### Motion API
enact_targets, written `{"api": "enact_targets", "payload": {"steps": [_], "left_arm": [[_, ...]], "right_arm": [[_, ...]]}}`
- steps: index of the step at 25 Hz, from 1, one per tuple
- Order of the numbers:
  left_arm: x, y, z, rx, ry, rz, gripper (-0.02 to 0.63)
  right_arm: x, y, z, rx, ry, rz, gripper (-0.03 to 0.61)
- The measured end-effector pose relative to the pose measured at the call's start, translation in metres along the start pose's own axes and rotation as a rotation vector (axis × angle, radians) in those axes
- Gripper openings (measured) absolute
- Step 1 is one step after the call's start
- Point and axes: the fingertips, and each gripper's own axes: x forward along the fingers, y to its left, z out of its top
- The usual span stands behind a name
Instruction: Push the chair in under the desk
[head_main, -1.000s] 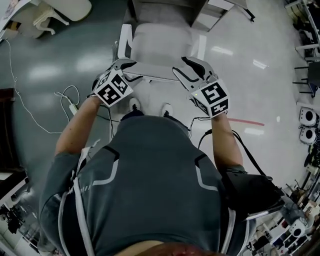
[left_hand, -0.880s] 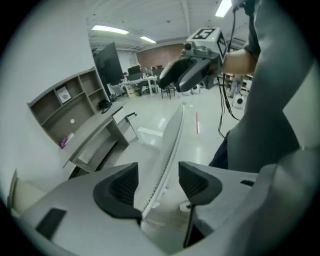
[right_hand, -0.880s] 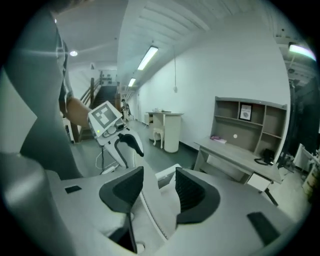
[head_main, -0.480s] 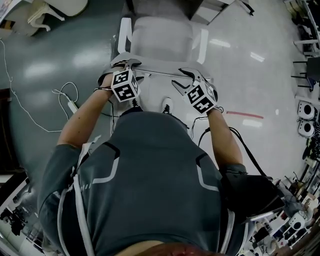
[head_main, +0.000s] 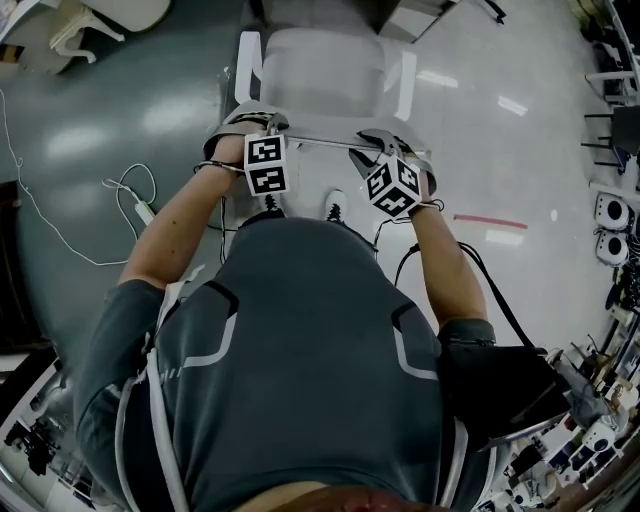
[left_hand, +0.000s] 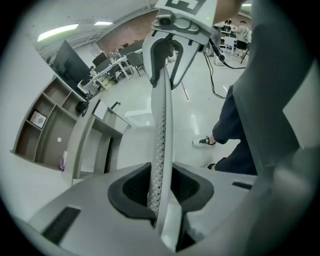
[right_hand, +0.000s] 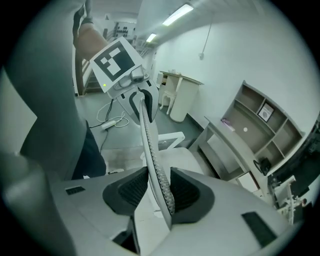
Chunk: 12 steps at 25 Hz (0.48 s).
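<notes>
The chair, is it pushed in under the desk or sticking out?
Sticking out. The head view shows the chair with its whole seat uncovered; the right gripper view shows the desk ahead, not over it.

White chair (head_main: 322, 72) upright on the floor: pale seat, two white armrests, thin perforated backrest edge nearest the person. Seat front faces the grey desk (right_hand: 220, 136), near its edge.
</notes>
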Motion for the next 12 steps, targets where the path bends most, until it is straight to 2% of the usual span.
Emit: {"api": "enact_targets", "payload": {"steps": [7, 12], "left_arm": [[0.006, 0.0022, 0.0004, 0.03, -0.025, 0.003, 0.094], [0.0069, -0.0005, 0.003, 0.031, -0.06, -0.067, 0.087]], "right_arm": [[0.0051, -0.0036, -0.0021, 0.026, 0.044, 0.039, 0.153], [0.0046, -0.0034, -0.0051, 0.056, 0.079, 0.069, 0.155]]}}
